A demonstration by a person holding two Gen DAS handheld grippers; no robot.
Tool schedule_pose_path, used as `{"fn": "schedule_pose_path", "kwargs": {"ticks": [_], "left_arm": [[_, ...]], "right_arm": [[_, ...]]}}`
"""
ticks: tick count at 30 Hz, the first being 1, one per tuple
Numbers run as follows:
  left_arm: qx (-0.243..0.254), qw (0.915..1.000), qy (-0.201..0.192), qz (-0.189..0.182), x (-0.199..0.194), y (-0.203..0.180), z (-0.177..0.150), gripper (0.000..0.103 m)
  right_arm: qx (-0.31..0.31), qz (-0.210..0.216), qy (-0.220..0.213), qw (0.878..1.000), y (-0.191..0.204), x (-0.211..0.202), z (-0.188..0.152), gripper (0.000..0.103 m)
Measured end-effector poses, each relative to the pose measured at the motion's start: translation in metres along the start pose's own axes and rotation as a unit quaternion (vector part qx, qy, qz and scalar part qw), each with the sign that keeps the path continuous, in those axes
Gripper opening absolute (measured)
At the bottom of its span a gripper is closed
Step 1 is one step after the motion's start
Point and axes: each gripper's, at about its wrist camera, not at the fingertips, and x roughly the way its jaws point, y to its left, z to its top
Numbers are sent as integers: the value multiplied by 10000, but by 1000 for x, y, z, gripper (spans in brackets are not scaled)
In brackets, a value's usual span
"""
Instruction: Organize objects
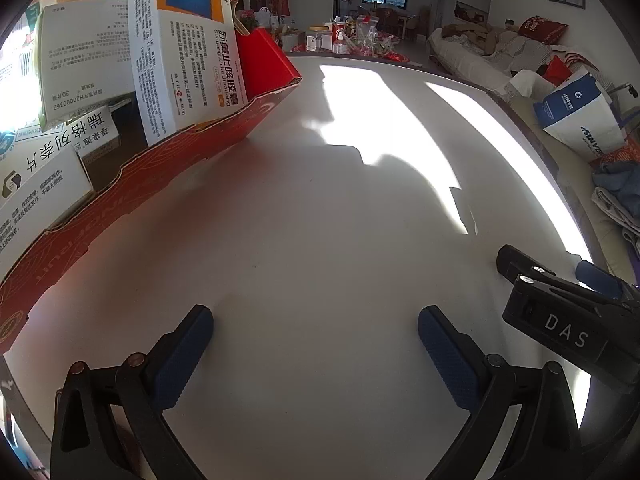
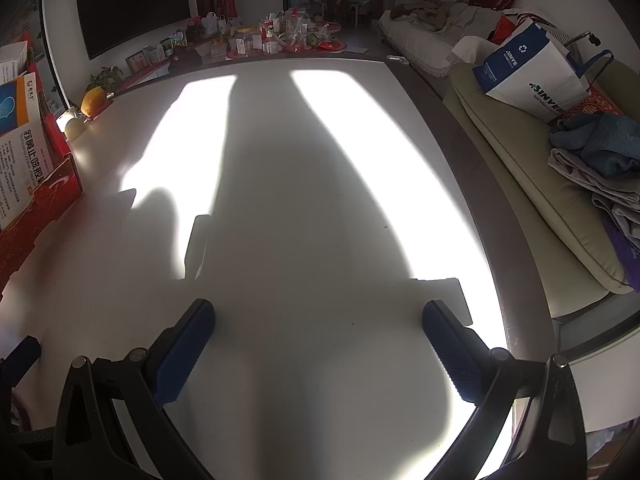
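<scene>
A red cardboard box (image 1: 160, 168) stands on the white table (image 1: 320, 220) at the left, holding several white medicine boxes; an orange-and-blue one (image 1: 188, 48) leans upright in it. My left gripper (image 1: 316, 320) is open and empty over the bare table, to the right of the red box. My right gripper (image 2: 318, 316) is open and empty over the table; its black body shows in the left wrist view (image 1: 568, 320) at the right. The red box also shows in the right wrist view (image 2: 36, 208) at the far left.
A beige sofa (image 2: 532, 184) with a white-and-blue bag (image 2: 532, 76) and folded clothes (image 2: 600, 152) runs along the table's right edge. An orange fruit (image 2: 92, 101) sits at the table's far left corner. A cluttered low table (image 2: 288, 36) and a dark TV (image 2: 132, 0) lie beyond.
</scene>
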Motion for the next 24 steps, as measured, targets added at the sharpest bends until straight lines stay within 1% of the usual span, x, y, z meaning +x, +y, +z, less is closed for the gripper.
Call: {"fn": "schedule_pose_path", "kwargs": {"ticks": [24], "left_arm": [[-11,10000,4,-3,-8,0,0,103]], "right_arm": [[0,-3,9,10000,-1,0,3,103]]}}
